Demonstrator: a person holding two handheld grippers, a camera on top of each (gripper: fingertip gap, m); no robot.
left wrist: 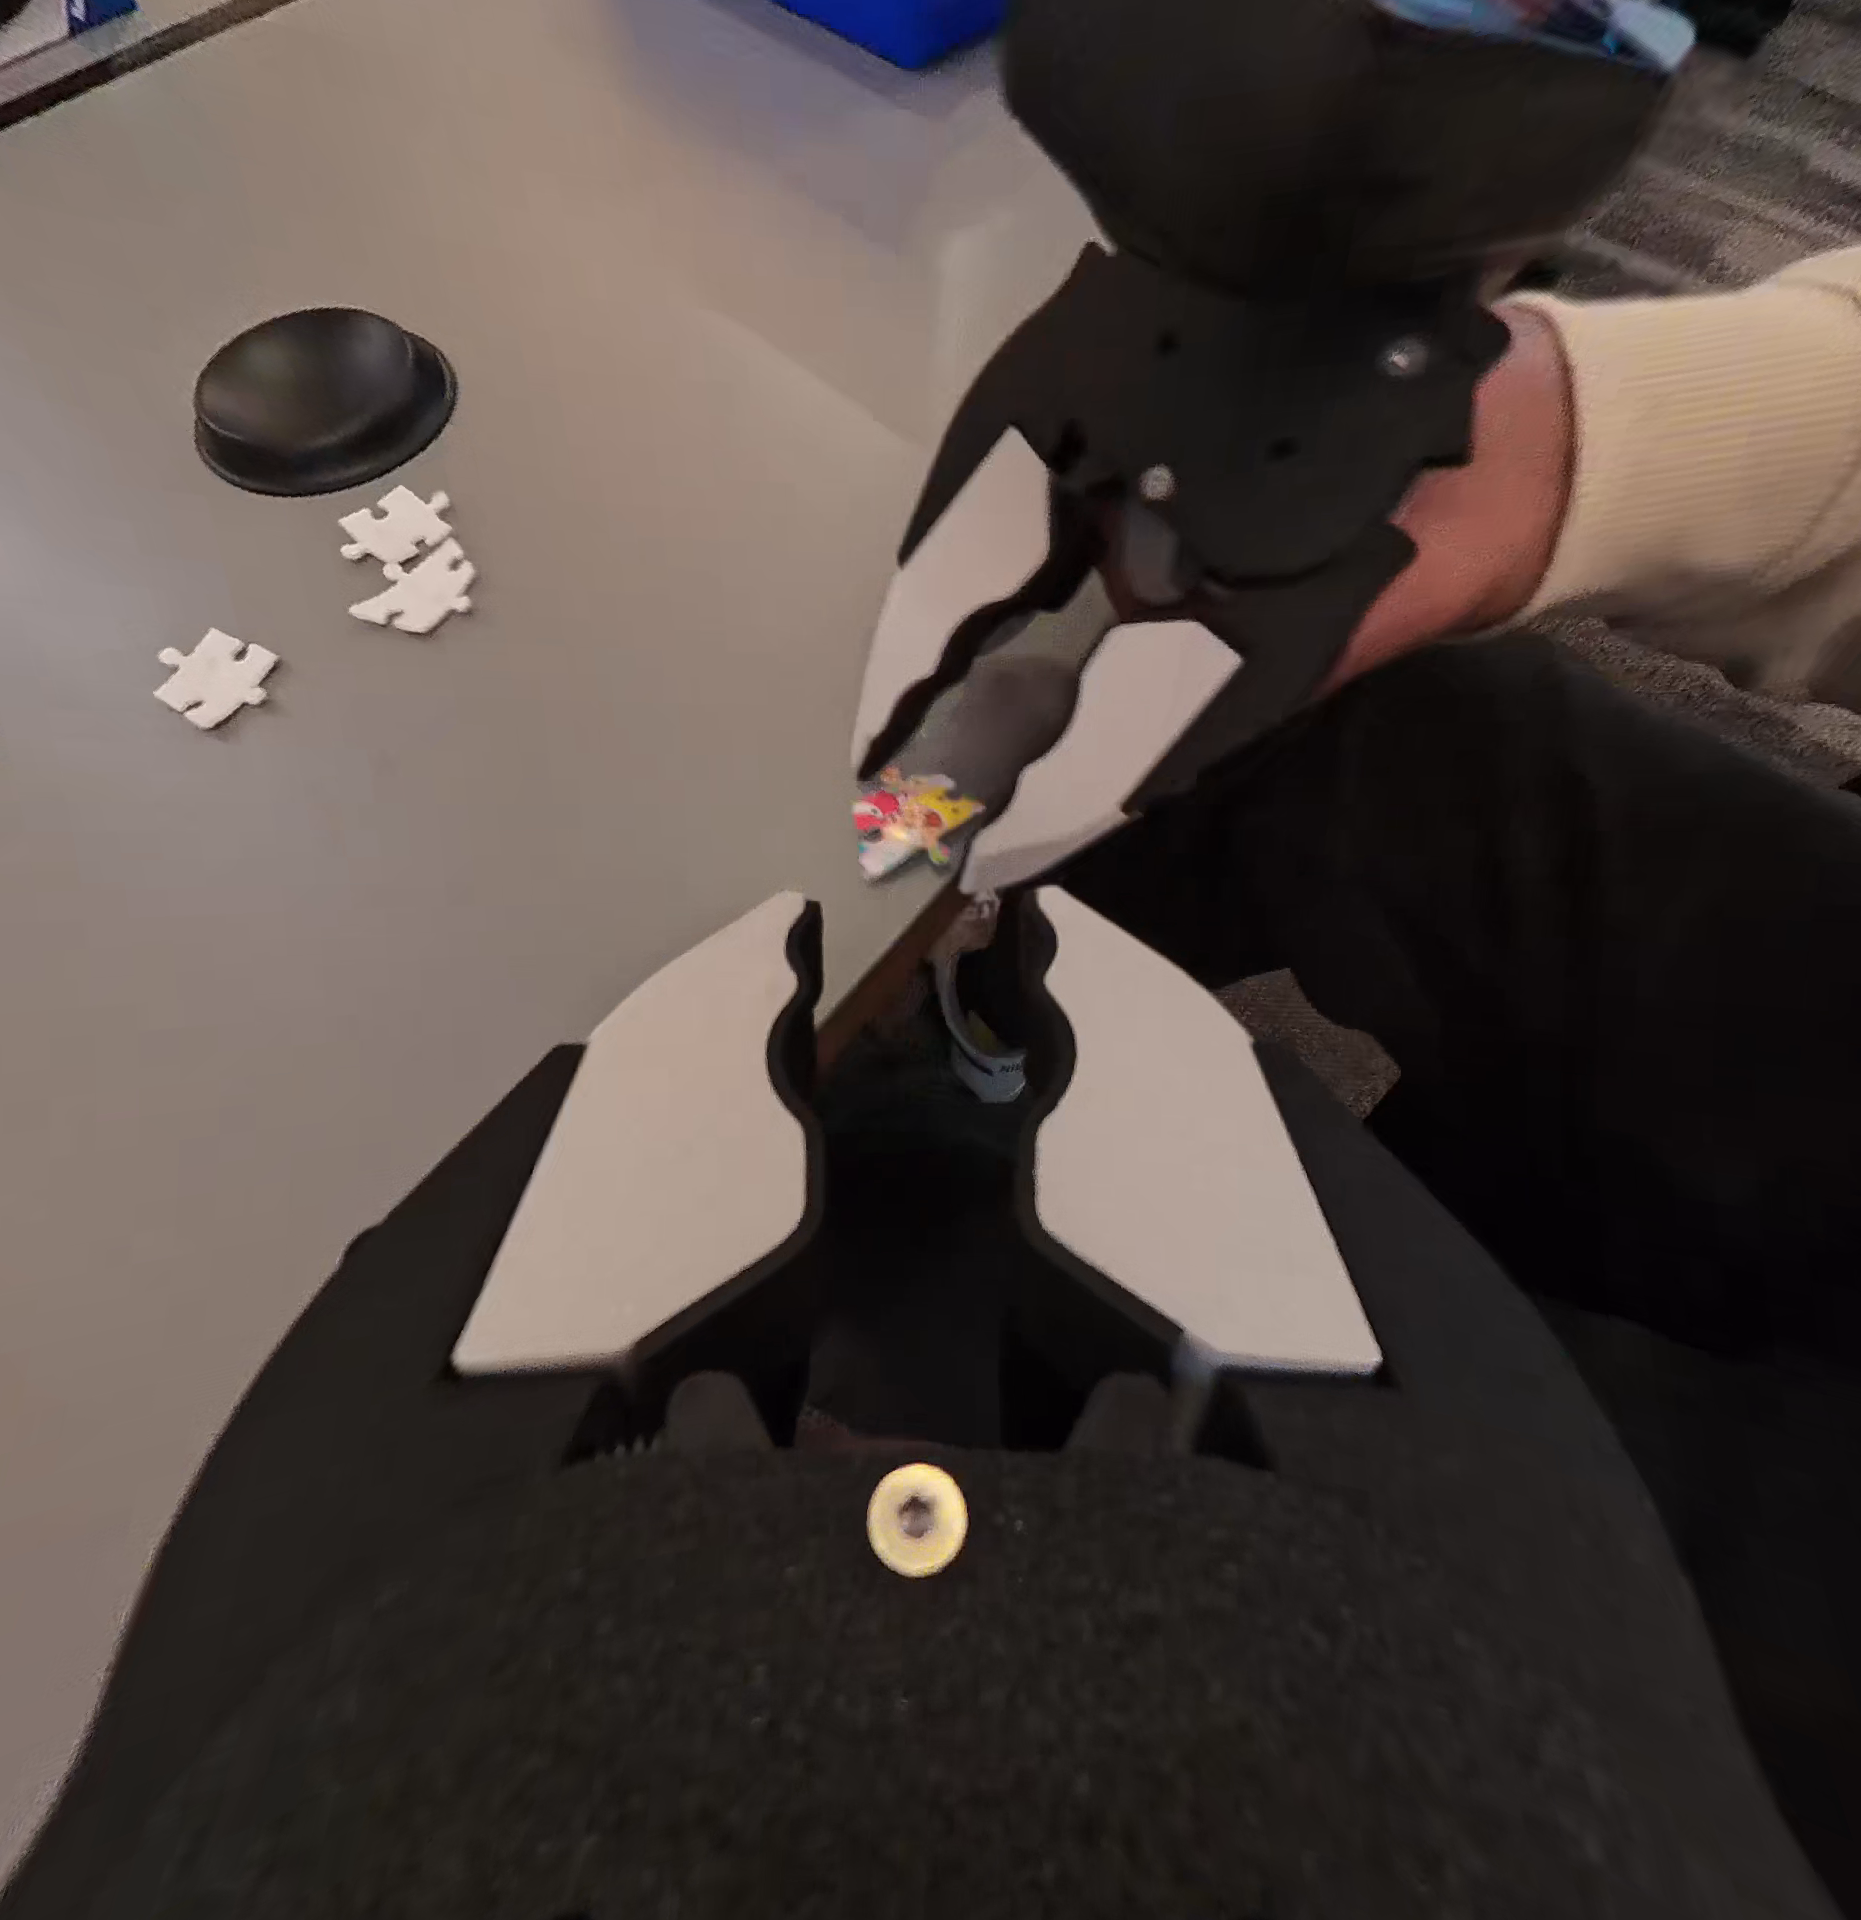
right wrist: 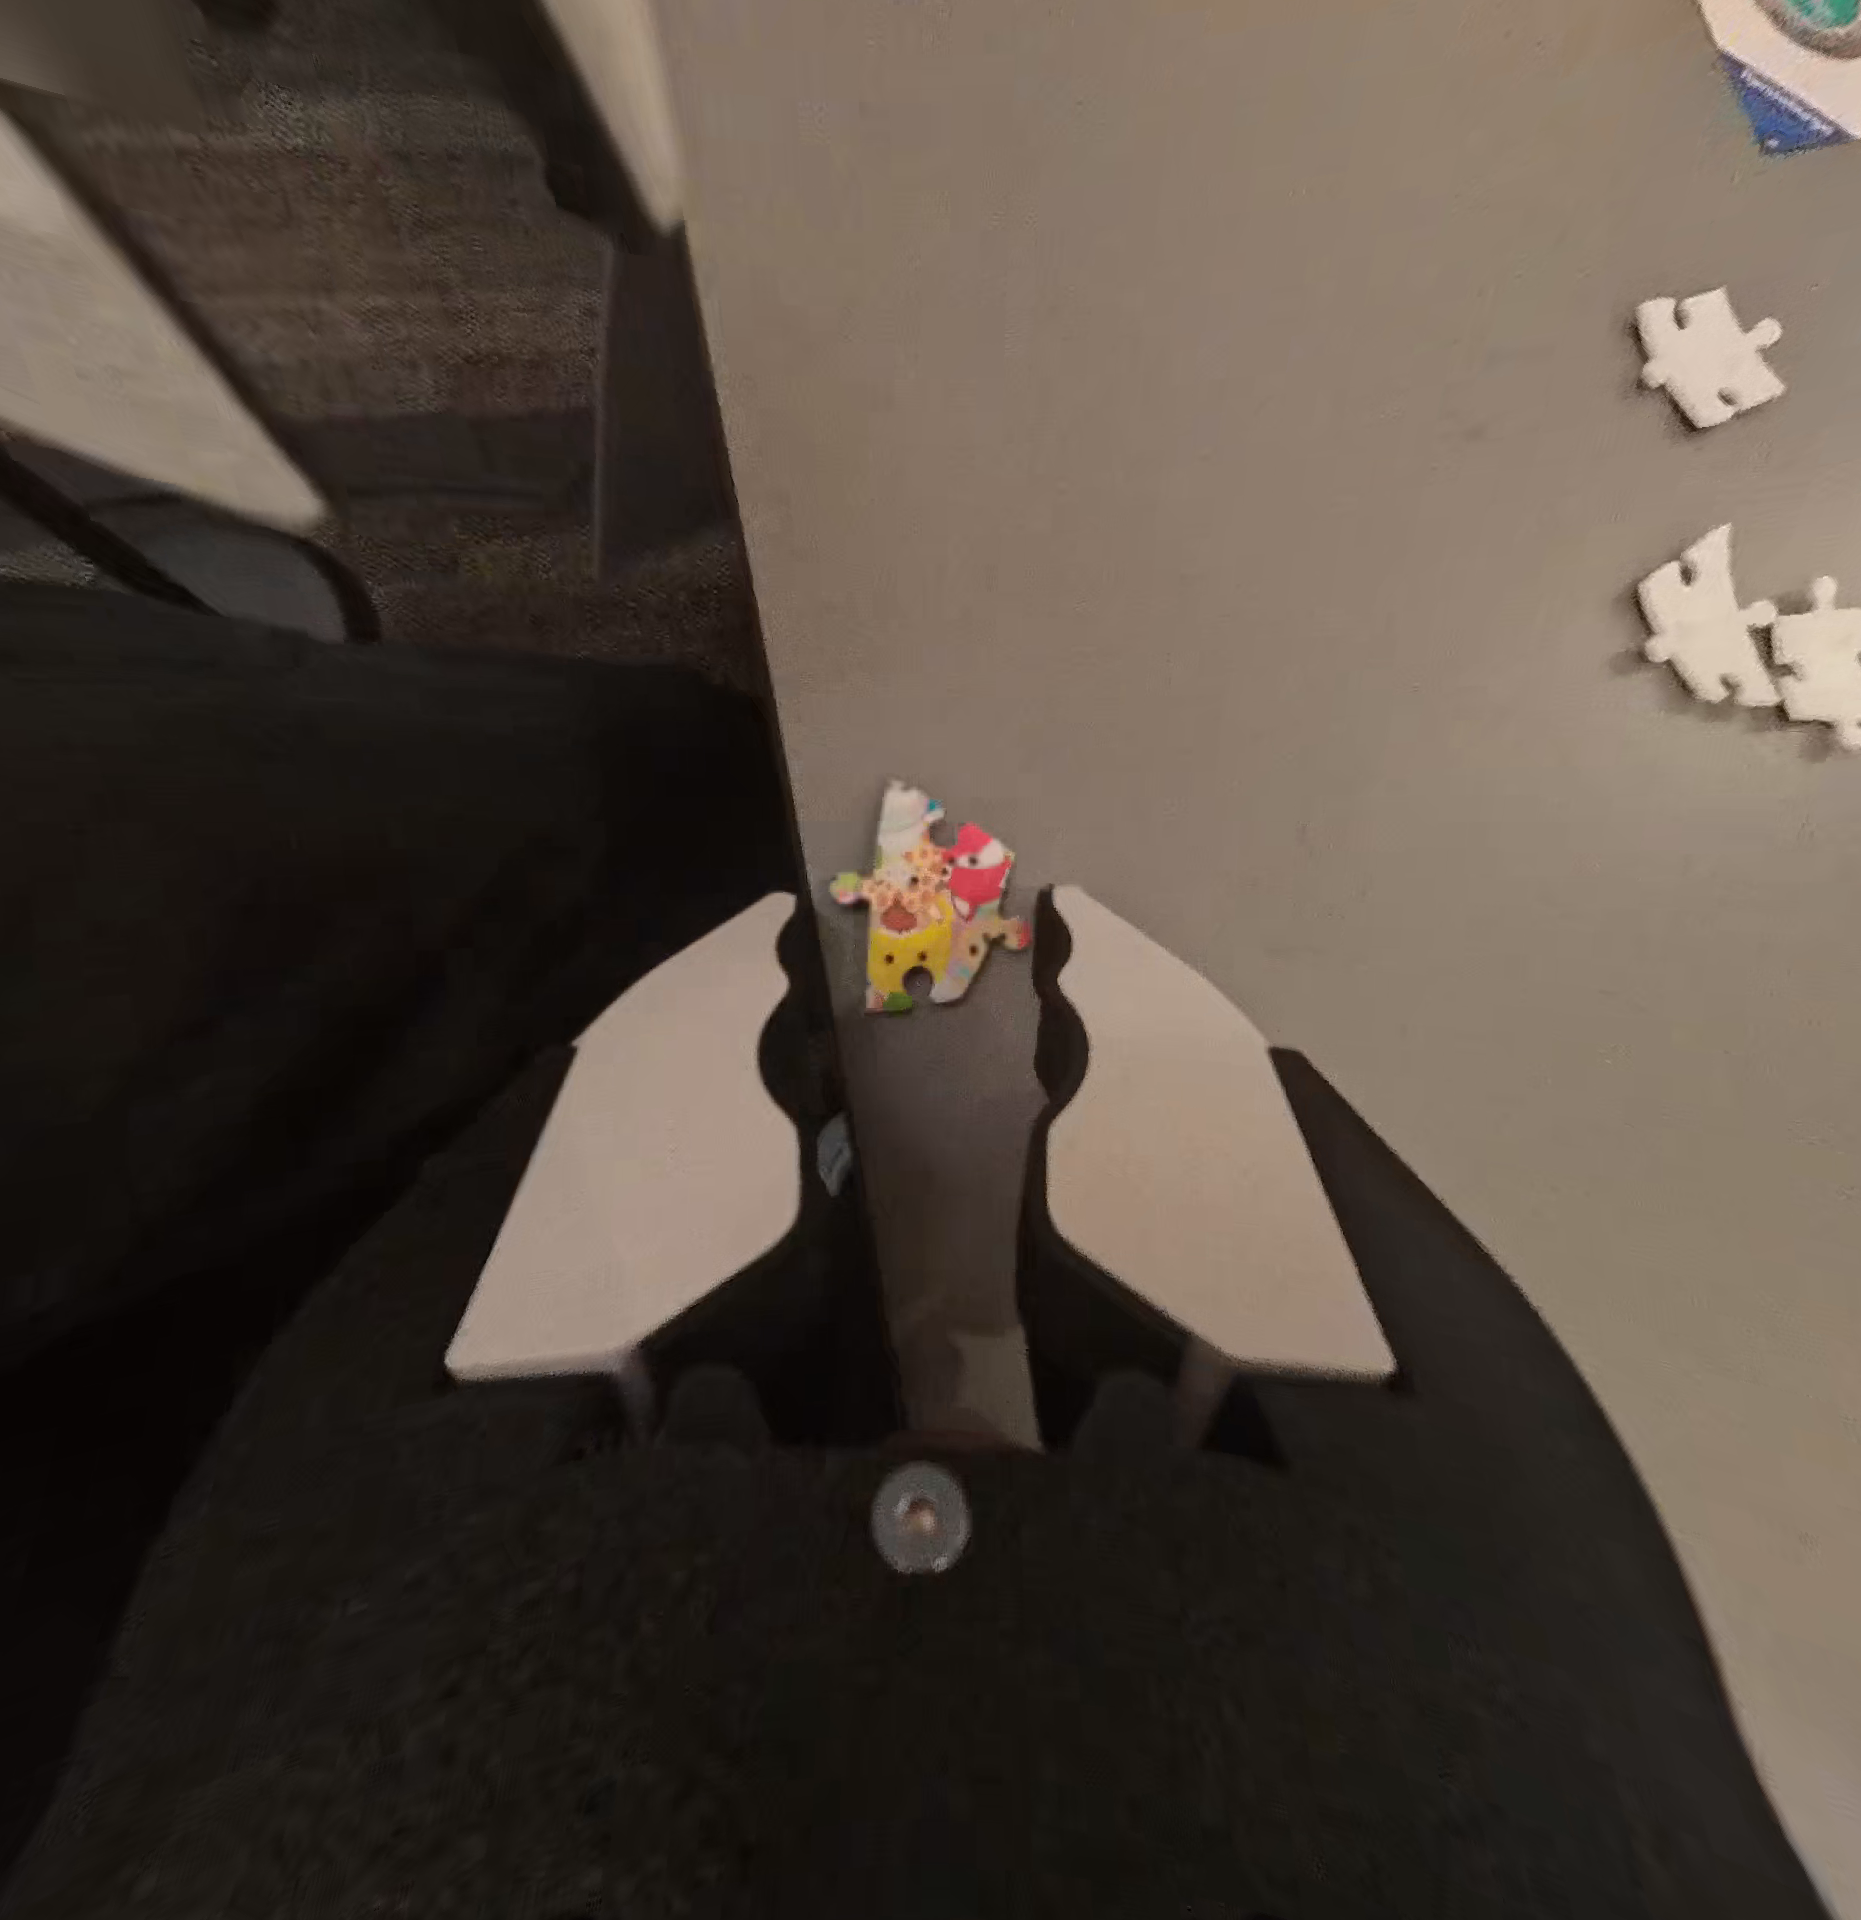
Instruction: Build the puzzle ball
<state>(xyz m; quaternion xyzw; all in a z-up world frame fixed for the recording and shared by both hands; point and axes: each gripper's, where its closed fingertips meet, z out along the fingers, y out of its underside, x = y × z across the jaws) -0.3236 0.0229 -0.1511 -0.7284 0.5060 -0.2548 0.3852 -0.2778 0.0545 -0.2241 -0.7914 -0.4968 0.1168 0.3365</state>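
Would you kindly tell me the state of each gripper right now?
Left gripper: open, holding nothing.
Right gripper: open, empty, fingers either side of the colourful printed puzzle piece at the grey table's edge.

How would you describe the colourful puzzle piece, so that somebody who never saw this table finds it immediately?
Start at the grey table and follow its near edge to where the right gripper hovers with its jaws open. The colourful puzzle piece lies flat there, just ahead of the fingertips. It alone shows a printed cartoon picture; the three puzzle pieces farther in are plain white.
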